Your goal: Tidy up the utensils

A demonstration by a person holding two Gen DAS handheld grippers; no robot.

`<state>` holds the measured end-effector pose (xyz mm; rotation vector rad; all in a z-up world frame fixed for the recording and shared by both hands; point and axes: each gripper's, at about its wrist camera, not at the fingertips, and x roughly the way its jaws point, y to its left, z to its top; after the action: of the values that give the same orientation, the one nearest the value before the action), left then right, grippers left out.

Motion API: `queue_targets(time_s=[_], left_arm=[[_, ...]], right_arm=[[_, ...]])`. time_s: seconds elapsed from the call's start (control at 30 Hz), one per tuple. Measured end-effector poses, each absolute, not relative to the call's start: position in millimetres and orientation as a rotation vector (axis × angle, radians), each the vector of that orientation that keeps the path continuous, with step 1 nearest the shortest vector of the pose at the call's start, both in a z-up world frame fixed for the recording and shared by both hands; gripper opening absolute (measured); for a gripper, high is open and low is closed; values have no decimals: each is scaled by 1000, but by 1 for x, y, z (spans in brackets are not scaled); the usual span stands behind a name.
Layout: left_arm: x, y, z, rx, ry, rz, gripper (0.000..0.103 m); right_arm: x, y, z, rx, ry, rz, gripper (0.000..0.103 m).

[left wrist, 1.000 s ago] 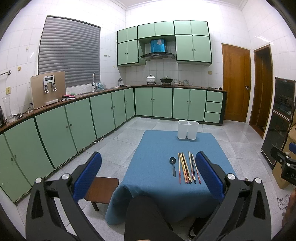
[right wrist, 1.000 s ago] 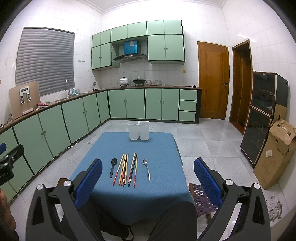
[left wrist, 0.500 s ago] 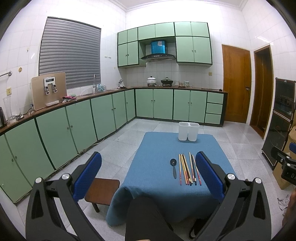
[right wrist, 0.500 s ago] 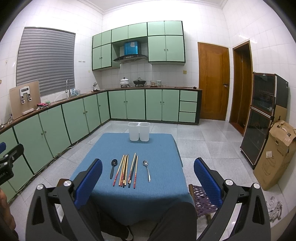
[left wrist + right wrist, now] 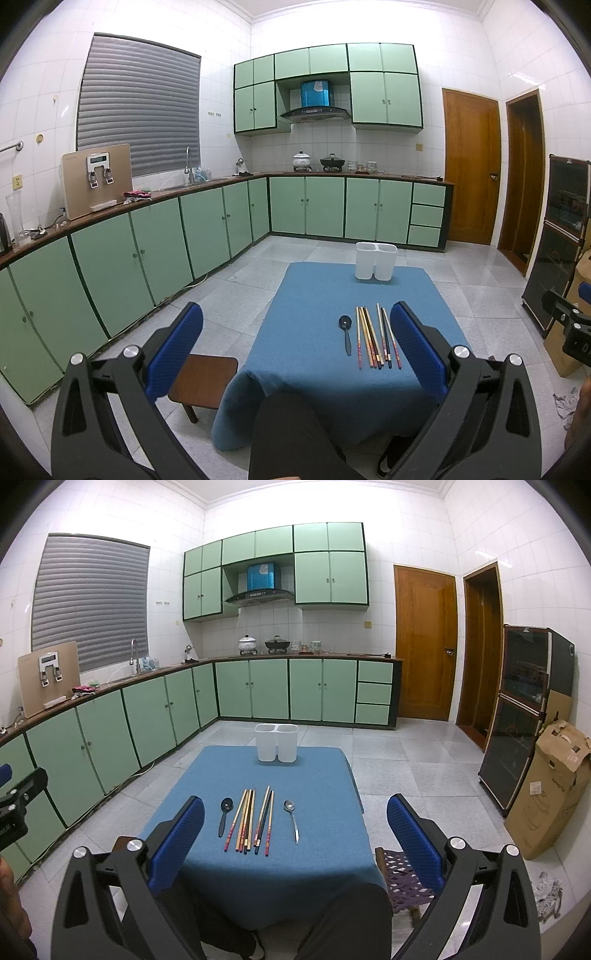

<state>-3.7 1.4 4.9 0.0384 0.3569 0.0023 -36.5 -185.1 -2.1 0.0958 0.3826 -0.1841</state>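
While both my left gripper and right gripper hang wide and empty short of the desk, nothing is sorted yet: chopsticks and spoons lie in a row, the white holder well beyond. Next I'd reach down for one utensil.

Both wrist cameras look forward and slightly down along their blue-padded fingers from above the seated person's knees, set well back from the blue-clothed worktop, the left view offset leftward, sharing the chopsticks, white holder and green cabinets.
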Motion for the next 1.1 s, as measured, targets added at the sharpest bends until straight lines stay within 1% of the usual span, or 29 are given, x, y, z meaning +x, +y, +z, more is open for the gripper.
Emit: queue_targets(time_s=[1.1], left_arm=[[-4,-1,-2,42,361,-8,98]], right_arm=[[-35,-186,-4,93,379,-191,97]])
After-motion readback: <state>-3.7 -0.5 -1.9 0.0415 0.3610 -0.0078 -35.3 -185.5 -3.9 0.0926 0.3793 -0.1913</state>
